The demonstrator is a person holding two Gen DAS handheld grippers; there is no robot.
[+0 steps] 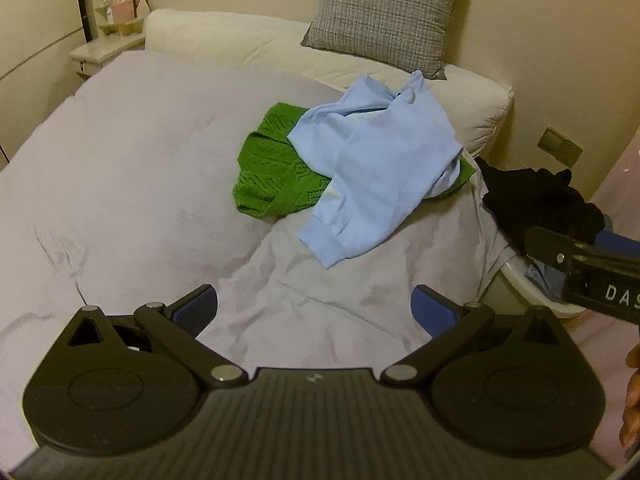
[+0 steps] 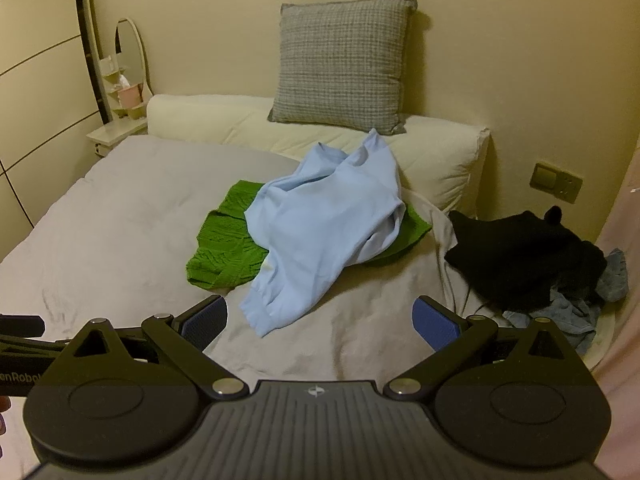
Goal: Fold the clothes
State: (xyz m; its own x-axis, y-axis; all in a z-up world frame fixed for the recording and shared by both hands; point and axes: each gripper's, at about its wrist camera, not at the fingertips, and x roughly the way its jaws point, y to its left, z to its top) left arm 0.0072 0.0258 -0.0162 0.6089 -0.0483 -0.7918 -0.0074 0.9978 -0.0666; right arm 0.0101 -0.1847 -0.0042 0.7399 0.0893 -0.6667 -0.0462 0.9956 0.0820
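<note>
A crumpled light blue sweatshirt [image 1: 376,168] lies on the bed over a green knitted garment [image 1: 272,176]. Both also show in the right wrist view, the sweatshirt [image 2: 320,228] on top of the green knit [image 2: 224,248]. My left gripper [image 1: 314,312] is open and empty, held above the grey sheet short of the sweatshirt's cuff. My right gripper [image 2: 320,322] is open and empty, just short of the same cuff. The right gripper's body also shows at the right edge of the left wrist view [image 1: 588,264].
A black garment [image 2: 524,256] and bluish clothes [image 2: 568,312] lie heaped in a white basket [image 1: 532,288] off the bed's right side. A grey checked cushion [image 2: 344,64] leans on the wall above a white pillow [image 2: 432,152]. A nightstand [image 2: 116,132] stands at the far left.
</note>
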